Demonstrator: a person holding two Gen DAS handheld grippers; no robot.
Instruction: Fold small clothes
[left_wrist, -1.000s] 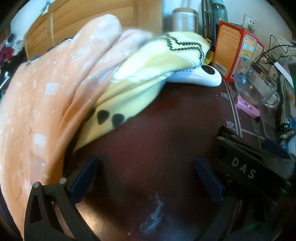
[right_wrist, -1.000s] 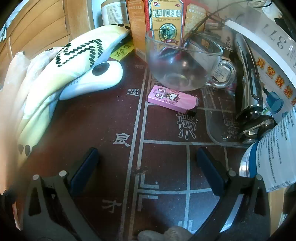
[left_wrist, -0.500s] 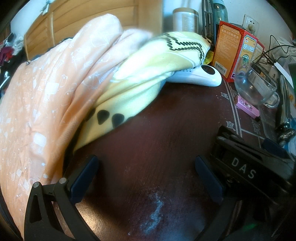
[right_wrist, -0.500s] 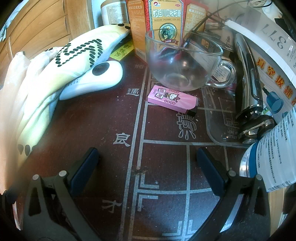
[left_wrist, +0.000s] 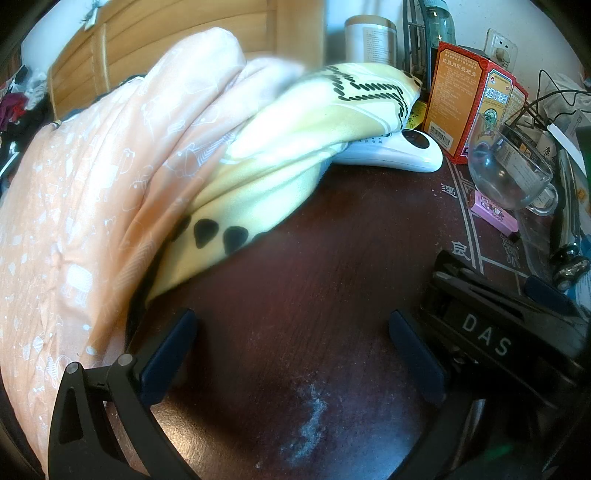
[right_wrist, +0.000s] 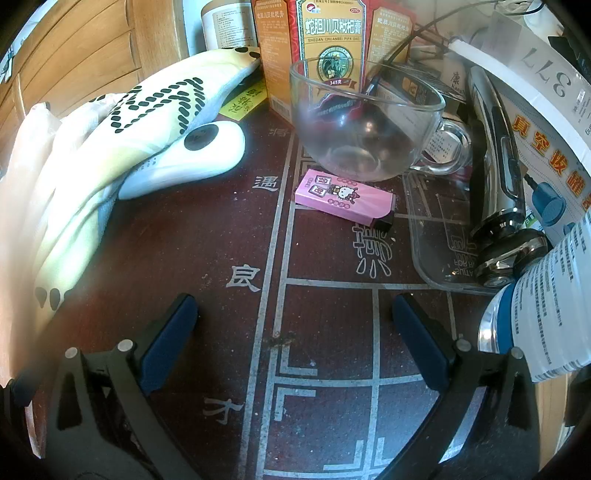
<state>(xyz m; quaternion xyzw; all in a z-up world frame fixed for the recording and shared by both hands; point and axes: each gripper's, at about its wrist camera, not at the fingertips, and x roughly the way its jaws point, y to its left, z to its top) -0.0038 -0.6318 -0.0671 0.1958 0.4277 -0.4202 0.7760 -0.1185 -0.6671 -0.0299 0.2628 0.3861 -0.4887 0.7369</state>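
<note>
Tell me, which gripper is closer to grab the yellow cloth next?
Probably the left gripper. It is open, with the yellow cloth just ahead and its near corner close to the left finger. The right gripper, also open, faces bare table and the cup, with the cloth far off to its side.

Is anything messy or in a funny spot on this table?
Yes. The yellow cloth is bunched up and draped over a white gadget, not laid flat. A pale dusty smear marks the dark table near the left gripper.
</note>
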